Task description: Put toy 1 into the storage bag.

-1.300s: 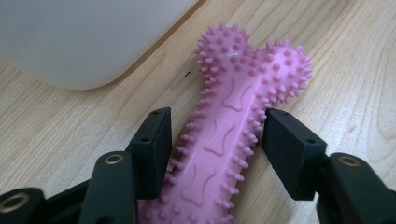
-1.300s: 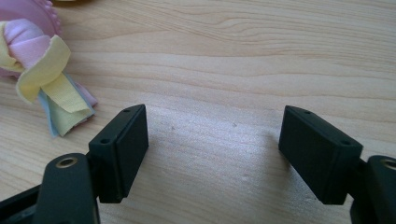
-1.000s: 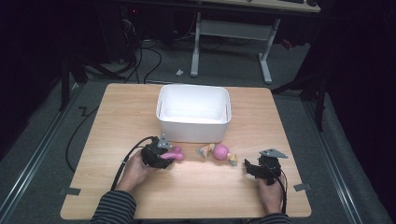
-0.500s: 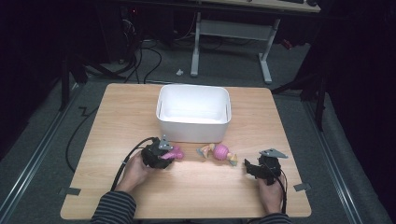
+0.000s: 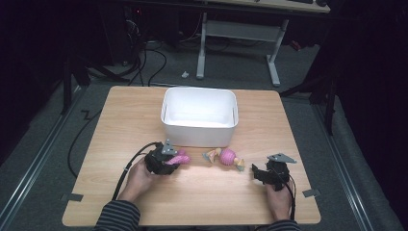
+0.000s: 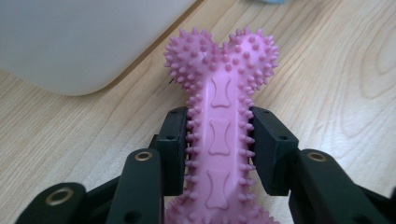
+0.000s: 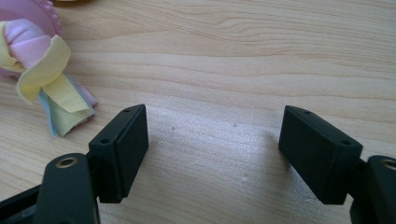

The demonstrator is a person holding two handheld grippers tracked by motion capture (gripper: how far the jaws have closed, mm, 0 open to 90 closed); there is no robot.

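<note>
Pink spiked bone toy (image 6: 219,135) clamped between left gripper (image 6: 219,144) fingers near white tub (image 5: 199,115), right gripper (image 7: 212,149) fingers spread apart over bare bench (image 7: 233,70), knotted fabric toy (image 7: 42,70) lying to their left

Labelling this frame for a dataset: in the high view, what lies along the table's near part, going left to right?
Left hand-held gripper → pink spiky bone toy in its jaws → pink ball toy with cloth tails → right hand-held gripper.

Pink spiky bone toy (image 6: 219,135), white bin (image 5: 199,115), pink-yellow-blue knotted toy (image 7: 42,70), black fingers (image 7: 121,149).
</note>
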